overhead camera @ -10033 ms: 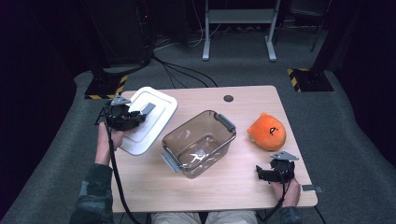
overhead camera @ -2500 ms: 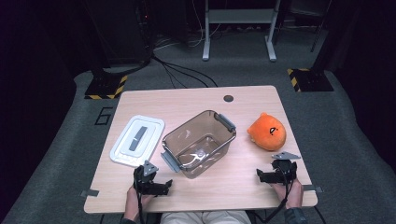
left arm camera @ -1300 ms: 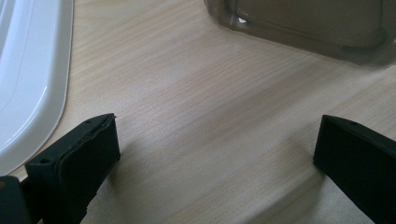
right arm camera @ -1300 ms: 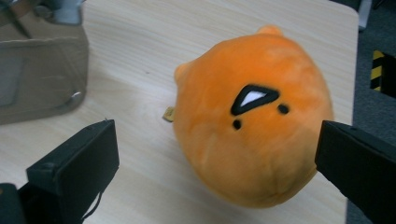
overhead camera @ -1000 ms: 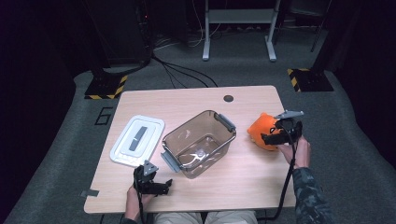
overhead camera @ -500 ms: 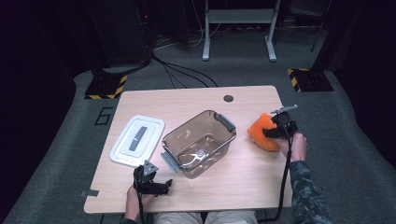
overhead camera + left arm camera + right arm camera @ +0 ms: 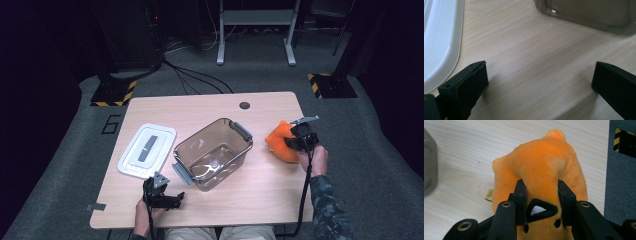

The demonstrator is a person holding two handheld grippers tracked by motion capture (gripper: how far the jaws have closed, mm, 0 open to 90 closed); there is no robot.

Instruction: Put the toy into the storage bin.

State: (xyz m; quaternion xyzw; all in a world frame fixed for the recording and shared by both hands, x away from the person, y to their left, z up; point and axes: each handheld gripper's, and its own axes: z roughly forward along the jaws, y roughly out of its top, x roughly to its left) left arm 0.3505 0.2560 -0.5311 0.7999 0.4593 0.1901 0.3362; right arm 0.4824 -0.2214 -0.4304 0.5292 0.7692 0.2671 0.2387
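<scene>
1. Pinching a fold of the orange plush toy (image 7: 544,167), the right tool (image 7: 541,203) has its jaws closed into the fabric; the toy lies on the surface (image 7: 210,112) near its right edge, beside the clear bin (image 7: 212,152).
2. Lift straight up before swinging toward the bin, so the soft body clears the rim.
3. The left tool (image 7: 539,75) rests wide open and empty near the white lid (image 7: 146,150).
4. Hidden: how deep the grip goes and the toy's underside.

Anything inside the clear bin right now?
The clear bin looks empty: only its bottom and glare show through. The orange plush sits outside, pinched by the right gripper.
</scene>
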